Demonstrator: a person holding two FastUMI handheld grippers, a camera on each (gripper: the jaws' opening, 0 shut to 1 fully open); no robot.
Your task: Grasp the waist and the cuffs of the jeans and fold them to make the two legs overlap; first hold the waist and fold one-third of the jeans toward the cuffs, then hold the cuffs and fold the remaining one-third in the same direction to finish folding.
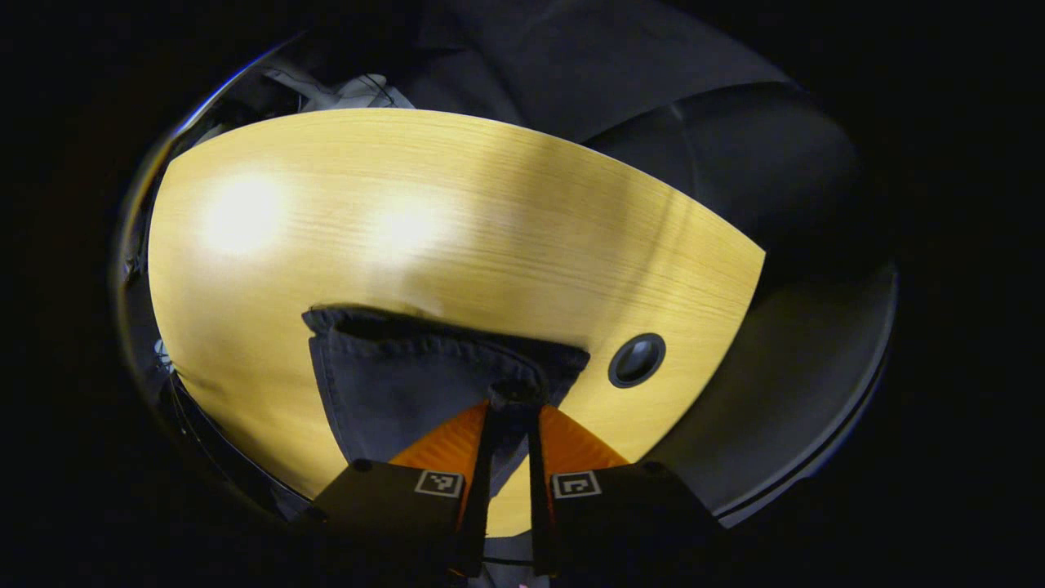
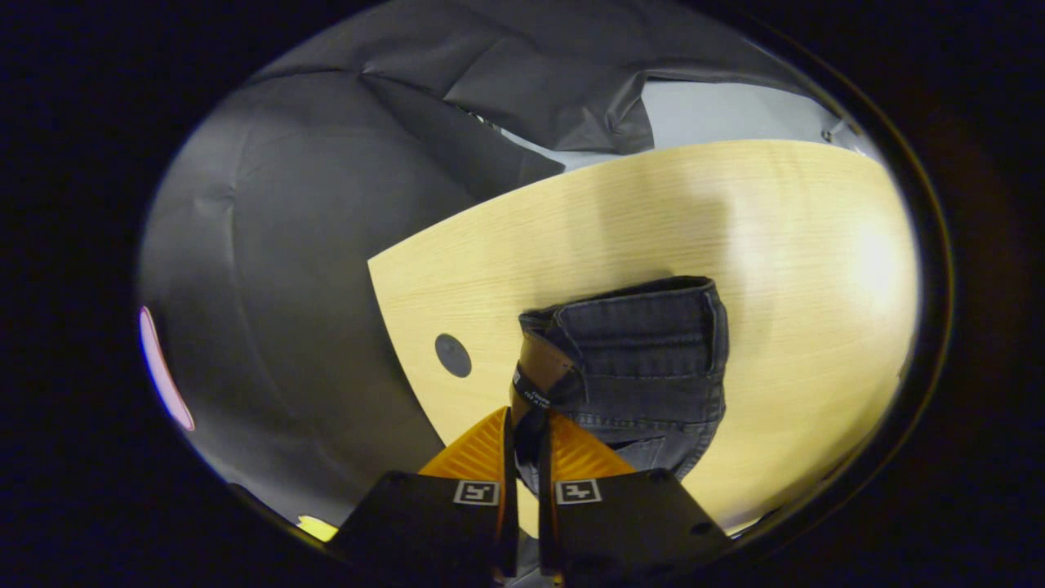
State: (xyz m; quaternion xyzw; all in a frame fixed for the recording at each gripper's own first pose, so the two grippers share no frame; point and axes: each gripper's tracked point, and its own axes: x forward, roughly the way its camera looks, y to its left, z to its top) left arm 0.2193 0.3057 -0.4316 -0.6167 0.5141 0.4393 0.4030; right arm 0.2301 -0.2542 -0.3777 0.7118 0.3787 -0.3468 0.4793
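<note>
Dark jeans hang from both grippers above a light wooden table [image 1: 457, 220]. In the left gripper view the cuffs [image 1: 408, 359] spread as a dark hemmed edge in front of my left gripper [image 1: 513, 408], whose fingers are shut on the fabric at its right corner. In the right gripper view the waist [image 2: 645, 343], with its waistband and a brown patch, lies ahead of my right gripper [image 2: 529, 429], which is shut on the waistband's left corner. The middle of the jeans is hidden.
A round dark cable hole [image 1: 636, 360] sits in the table near its right edge; the same cable hole [image 2: 452, 355] lies left of the waist. Black cloth walls [image 2: 269, 269] surround the table [image 2: 800, 245]. Pale clutter [image 1: 343, 90] lies beyond the far edge.
</note>
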